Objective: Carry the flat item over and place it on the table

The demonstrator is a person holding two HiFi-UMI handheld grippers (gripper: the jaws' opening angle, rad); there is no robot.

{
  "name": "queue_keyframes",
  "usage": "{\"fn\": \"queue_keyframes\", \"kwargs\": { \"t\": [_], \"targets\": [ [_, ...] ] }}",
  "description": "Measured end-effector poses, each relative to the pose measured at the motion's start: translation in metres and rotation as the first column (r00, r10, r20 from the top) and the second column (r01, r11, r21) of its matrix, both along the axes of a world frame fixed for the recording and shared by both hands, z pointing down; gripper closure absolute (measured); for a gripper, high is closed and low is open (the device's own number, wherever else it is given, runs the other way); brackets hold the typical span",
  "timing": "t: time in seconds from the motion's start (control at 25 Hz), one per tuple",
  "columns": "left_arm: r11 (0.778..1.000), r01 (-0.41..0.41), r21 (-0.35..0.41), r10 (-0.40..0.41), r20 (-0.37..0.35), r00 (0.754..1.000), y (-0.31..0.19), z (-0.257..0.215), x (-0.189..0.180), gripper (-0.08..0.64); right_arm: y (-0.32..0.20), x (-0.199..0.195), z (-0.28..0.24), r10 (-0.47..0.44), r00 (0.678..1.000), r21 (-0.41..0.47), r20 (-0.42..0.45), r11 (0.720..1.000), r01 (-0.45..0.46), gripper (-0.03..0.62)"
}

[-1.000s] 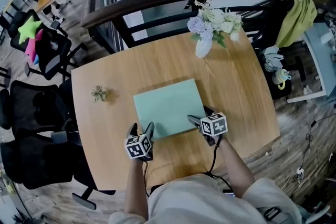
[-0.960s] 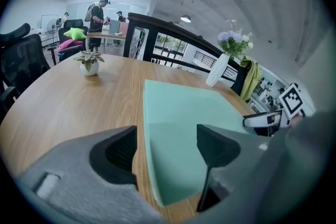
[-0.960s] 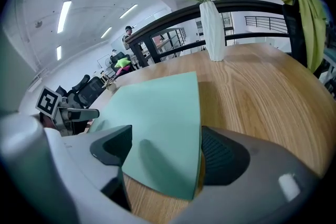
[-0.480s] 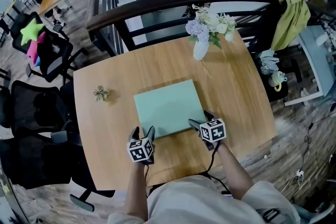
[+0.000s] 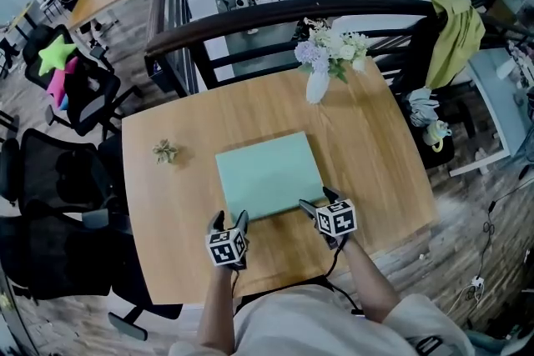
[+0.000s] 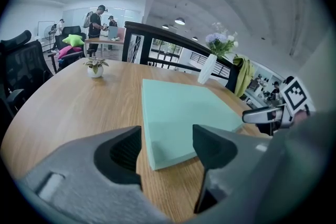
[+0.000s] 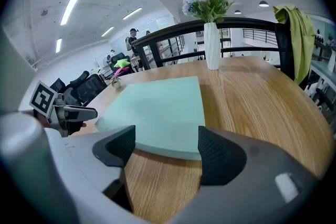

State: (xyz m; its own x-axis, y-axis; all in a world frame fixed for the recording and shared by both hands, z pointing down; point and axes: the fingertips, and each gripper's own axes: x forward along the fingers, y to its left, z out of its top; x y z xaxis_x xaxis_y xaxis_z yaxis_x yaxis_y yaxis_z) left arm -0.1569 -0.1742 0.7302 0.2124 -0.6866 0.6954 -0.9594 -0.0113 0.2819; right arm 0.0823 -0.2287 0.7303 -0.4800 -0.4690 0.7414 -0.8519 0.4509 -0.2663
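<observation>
The flat item is a pale green foam pad (image 5: 269, 175) lying flat in the middle of the round wooden table (image 5: 167, 204). My left gripper (image 5: 229, 218) sits just short of the pad's near left corner (image 6: 184, 107). Its jaws are closing, and the corner lies ahead of them, not between them (image 6: 168, 147). My right gripper (image 5: 315, 200) is at the pad's near right corner. Its jaws are closing too, and the pad's near edge (image 7: 157, 107) lies just beyond them (image 7: 165, 147). Neither gripper touches the pad.
A white vase of flowers (image 5: 321, 67) stands at the table's far edge and a small potted plant (image 5: 164, 150) at the left. A dark railing (image 5: 250, 21) runs behind, with a yellow-green cloth (image 5: 455, 25) on it. Black office chairs (image 5: 50, 179) stand at the left.
Both grippers have drawn back a little toward the person, off the pad's near edge, and their jaws have narrowed slightly. The pad has stayed where it lay.
</observation>
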Motion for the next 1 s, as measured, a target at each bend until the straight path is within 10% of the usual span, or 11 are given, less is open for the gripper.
{"fn": "queue_keyframes", "kwargs": {
  "t": [1.0],
  "targets": [
    [0.995, -0.088, 0.057, 0.086, 0.038, 0.996, 0.055, -0.019, 0.025, 0.435, 0.078, -0.037, -0.020, -0.066, 0.995, 0.116, -0.074, 0.990, 0.074, 0.456]
  ]
}}
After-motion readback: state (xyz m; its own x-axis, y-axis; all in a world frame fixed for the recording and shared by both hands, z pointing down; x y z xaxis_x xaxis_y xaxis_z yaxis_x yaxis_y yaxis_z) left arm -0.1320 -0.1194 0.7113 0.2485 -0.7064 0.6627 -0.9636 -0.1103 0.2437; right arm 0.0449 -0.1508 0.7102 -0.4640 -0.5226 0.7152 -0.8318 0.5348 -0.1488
